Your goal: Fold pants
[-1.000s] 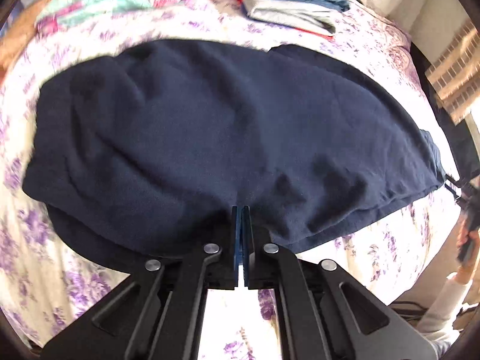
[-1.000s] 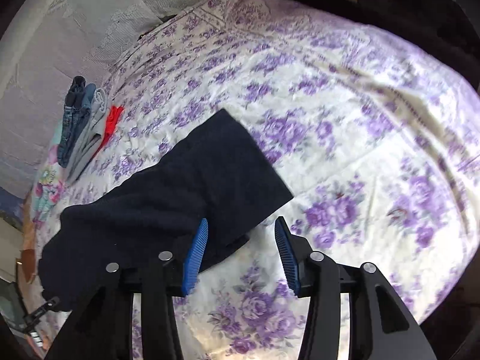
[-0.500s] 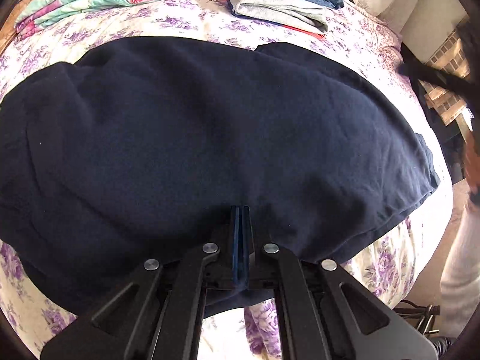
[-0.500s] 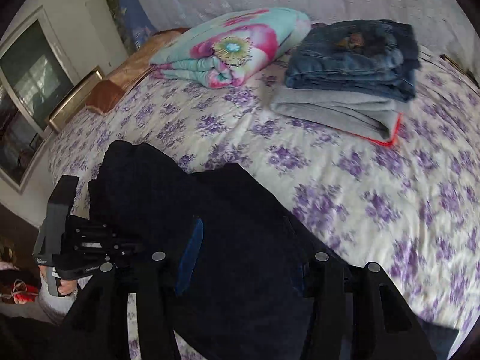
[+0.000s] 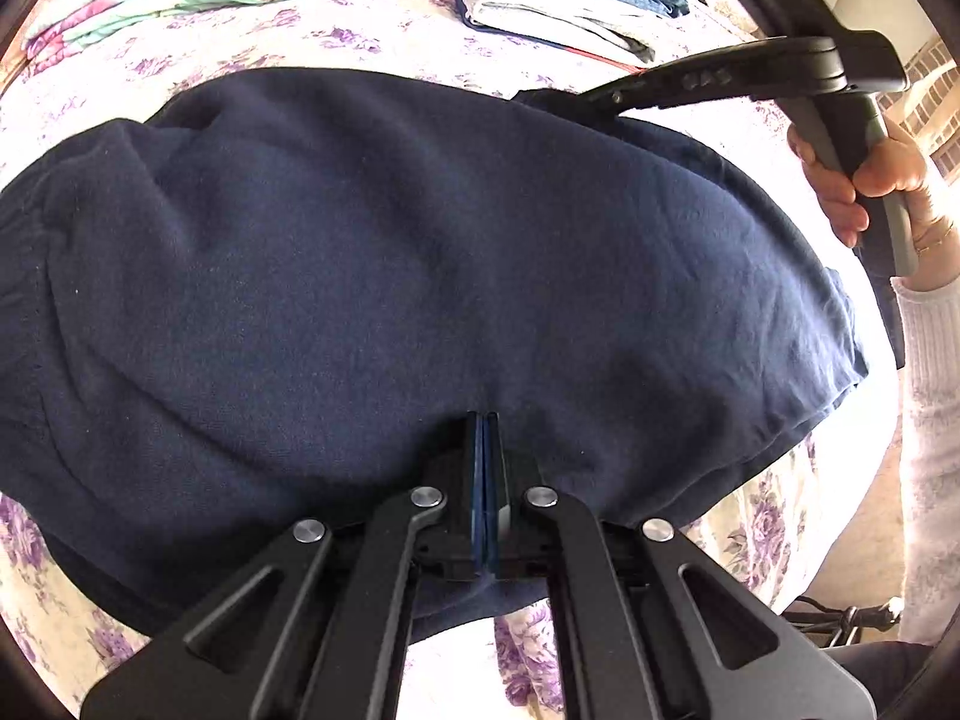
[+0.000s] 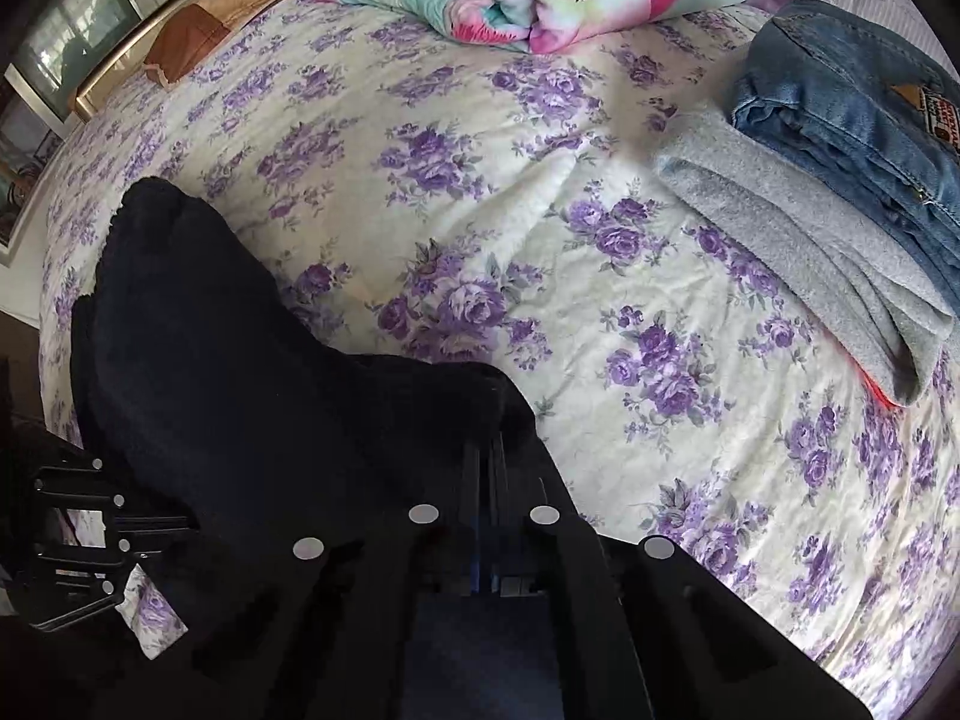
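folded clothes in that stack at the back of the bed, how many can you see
3 visible: blue jeans on top, a grey garment beneath them, and a red one showing only as an edge under the grey. More could be hidden inside the stack.

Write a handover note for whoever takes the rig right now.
Left tool: shut on the near edge of the dark navy fleece pants.
Right tool: shut on the pants' far edge, nearer the folded stack.
Pants lie spread on the purple-flowered bedspread; folded blue jeans and a folded grey garment sit stacked beyond.
Done: both edges gripped.
Left: fold the pants and probably add them to the stack.
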`<state>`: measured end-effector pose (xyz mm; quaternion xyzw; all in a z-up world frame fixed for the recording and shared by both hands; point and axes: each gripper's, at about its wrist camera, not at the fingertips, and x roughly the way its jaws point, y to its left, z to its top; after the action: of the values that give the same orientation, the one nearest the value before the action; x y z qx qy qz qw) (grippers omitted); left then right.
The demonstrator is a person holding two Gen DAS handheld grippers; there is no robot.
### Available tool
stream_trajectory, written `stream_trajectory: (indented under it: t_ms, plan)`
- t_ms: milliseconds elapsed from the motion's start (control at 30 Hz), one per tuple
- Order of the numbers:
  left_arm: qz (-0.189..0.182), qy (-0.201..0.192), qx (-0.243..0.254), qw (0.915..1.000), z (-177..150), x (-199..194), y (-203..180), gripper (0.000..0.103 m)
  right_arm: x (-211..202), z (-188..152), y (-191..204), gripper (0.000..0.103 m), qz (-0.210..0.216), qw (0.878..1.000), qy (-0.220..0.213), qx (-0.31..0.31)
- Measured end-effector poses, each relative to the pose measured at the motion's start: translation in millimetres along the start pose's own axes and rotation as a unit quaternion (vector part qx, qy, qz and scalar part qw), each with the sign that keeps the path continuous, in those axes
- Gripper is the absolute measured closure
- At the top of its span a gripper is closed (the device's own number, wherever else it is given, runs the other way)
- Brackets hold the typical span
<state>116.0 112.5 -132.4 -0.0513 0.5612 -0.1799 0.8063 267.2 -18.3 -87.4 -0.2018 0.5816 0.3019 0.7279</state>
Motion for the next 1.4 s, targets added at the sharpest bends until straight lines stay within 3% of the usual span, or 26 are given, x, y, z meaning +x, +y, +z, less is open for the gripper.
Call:
stream_trajectory:
  t_ms: [133, 200, 400, 500, 567, 600, 733, 800, 867, 933, 967, 1133, 1267, 1400]
  plan:
    - [0.007, 0.002, 0.001, 1.0000, -0.7, 0.0, -3.0, 0.102, -13.2, 8.3, -7.2, 0.101, -0.031, 0.998, -0.037, 0.030]
    - [0.009, 0.001, -0.001, 1.0000, -1.3, -0.2, -3.5, 0.102, -20.0, 15.1, -15.5, 0.101, -0.026, 0.997, -0.053, 0.052]
    - [0.010, 0.001, -0.007, 0.9999, 0.3, 8.8, -8.2, 0.102, 36.3, 25.1, -25.4, 0.101, -0.014, 0.997, -0.008, 0.077]
    - [0.012, 0.007, -0.007, 0.9999, 2.2, 6.2, -9.3, 0.102, 28.4, 23.6, -34.7, 0.097, 0.016, 0.994, -0.014, 0.106]
    - [0.026, 0.011, 0.000, 0.9996, 5.9, -0.4, -12.7, 0.102, 2.4, 14.4, -43.4, 0.080, 0.026, 0.990, -0.024, 0.139]
    - [0.036, 0.006, 0.002, 0.9993, 9.6, -6.7, -15.4, 0.102, -17.6, 7.2, -43.3, 0.066, 0.026, 0.989, -0.042, 0.140]
    - [0.018, -0.038, 0.020, 0.9989, 36.4, -41.3, -35.8, 0.102, -95.8, -48.7, -30.3, 0.045, -0.005, 0.987, -0.110, 0.120]
    - [-0.003, -0.043, 0.027, 0.9987, 59.0, -43.6, -49.9, 0.101, -110.8, -90.0, -27.5, 0.045, 0.013, 0.983, -0.119, 0.136]
    - [-0.022, -0.024, 0.027, 0.9991, 88.4, -26.3, -65.7, 0.096, -111.3, -135.3, -20.7, 0.048, 0.020, 0.978, -0.128, 0.163]
    - [-0.029, 0.003, 0.015, 0.9995, 118.5, 3.0, -78.8, 0.096, -98.9, -168.8, -8.3, 0.088, 0.021, 0.976, -0.125, 0.177]
    - [-0.031, 0.017, 0.014, 0.9993, 127.9, 19.2, -88.0, 0.096, -90.0, -183.2, -1.1, 0.091, 0.029, 0.974, -0.126, 0.186]
    - [-0.003, 0.062, 0.015, 0.9980, 144.5, 81.0, -109.0, 0.096, -63.0, -222.3, 20.5, 0.091, 0.044, 0.964, -0.152, 0.215]
    - [-0.005, 0.062, 0.009, 0.9980, 147.5, 93.7, -107.3, 0.096, -57.3, -223.4, 16.0, 0.091, 0.066, 0.952, -0.180, 0.240]
    - [-0.019, 0.066, 0.002, 0.9976, 153.5, 97.0, -95.2, 0.097, -21.0, -222.8, 22.5, 0.092, 0.086, 0.956, -0.116, 0.256]
